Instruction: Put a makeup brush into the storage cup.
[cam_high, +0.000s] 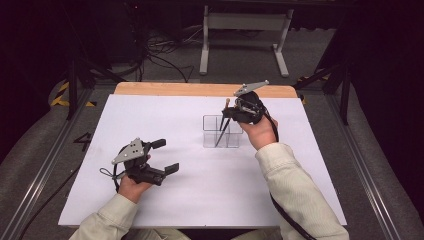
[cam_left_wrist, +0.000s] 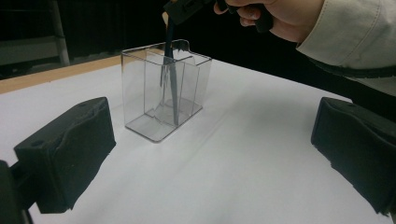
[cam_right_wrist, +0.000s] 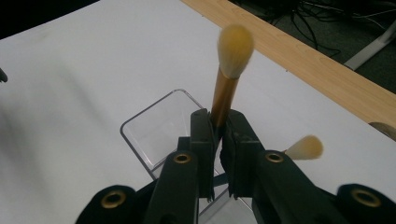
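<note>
A clear plastic organiser (cam_high: 222, 131) with inner dividers stands on the white table top (cam_high: 200, 200), right of centre. My right gripper (cam_high: 231, 114) hovers over it, shut on a makeup brush (cam_right_wrist: 224, 95) at its gold ferrule, with the pale bristles (cam_right_wrist: 236, 44) pointing up. The brush's dark handle (cam_left_wrist: 171, 84) reaches down into the organiser (cam_left_wrist: 163, 93). A second pale brush tuft (cam_right_wrist: 306, 147) shows just right of the jaws. My left gripper (cam_high: 167, 156) rests on the table at the front left. It is open with nothing between its pads (cam_left_wrist: 65, 154) and faces the organiser.
A wooden strip (cam_high: 200, 89) runs along the table's far edge. Behind it are a white stand (cam_high: 245, 22) and floor cables (cam_high: 160, 50). Metal rails (cam_high: 45, 165) flank the table on both sides.
</note>
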